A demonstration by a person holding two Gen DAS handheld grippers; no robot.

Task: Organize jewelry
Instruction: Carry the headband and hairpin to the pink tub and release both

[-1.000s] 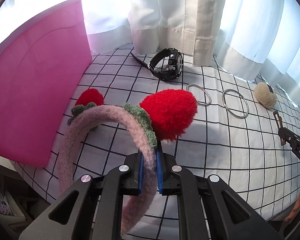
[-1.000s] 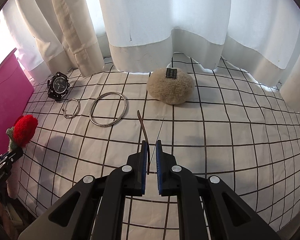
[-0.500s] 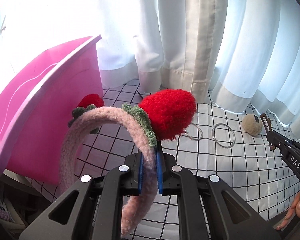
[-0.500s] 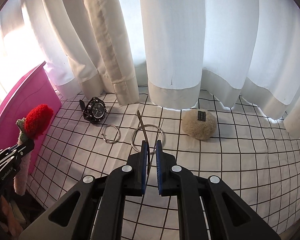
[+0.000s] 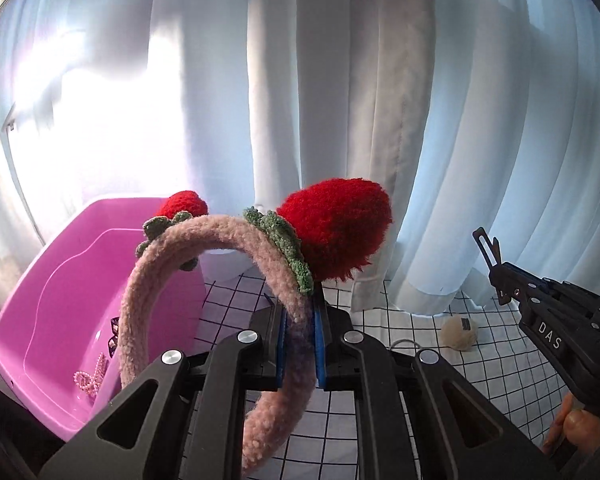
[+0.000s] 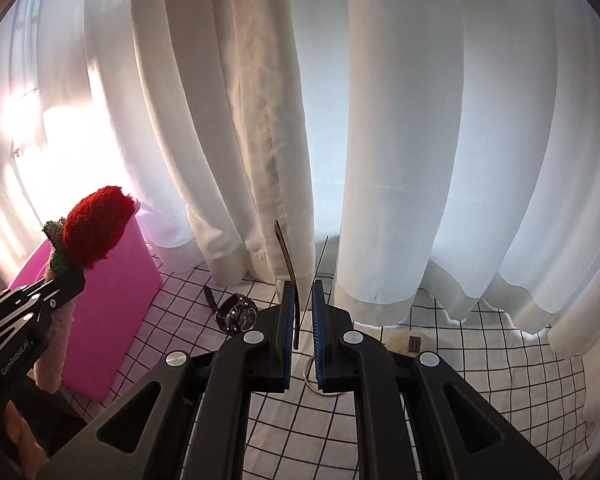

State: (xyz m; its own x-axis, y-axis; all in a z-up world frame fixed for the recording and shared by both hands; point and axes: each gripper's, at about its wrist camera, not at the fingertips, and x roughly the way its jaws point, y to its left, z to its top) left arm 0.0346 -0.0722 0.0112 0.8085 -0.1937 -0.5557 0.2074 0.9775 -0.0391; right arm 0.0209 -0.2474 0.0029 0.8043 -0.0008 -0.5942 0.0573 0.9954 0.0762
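Observation:
My left gripper (image 5: 300, 320) is shut on a fuzzy pink headband (image 5: 204, 248) with two red strawberry pom-poms (image 5: 336, 232), held in the air beside and above the pink bin (image 5: 60, 300). A pearl bow clip (image 5: 88, 378) lies inside the bin. My right gripper (image 6: 301, 292) is shut on a thin dark hair clip (image 6: 286, 260) that sticks up past its fingertips. In the left wrist view the right gripper (image 5: 500, 276) hangs at the right with the clip (image 5: 485, 246) pointing up. The left gripper (image 6: 72, 280) shows at the left edge of the right wrist view.
On the checked cloth (image 6: 500, 360) lie a black watch (image 6: 236, 314), a metal ring (image 6: 312, 380) partly hidden by my fingers, and a beige pom-pom (image 6: 404, 342). White curtains (image 6: 380, 120) hang close behind. A person's fingers (image 5: 572, 432) show at the lower right.
Both grippers have risen with their loads still held. The cloth and its items now sit lower and smaller in view, and the bin's inside has come into sight.

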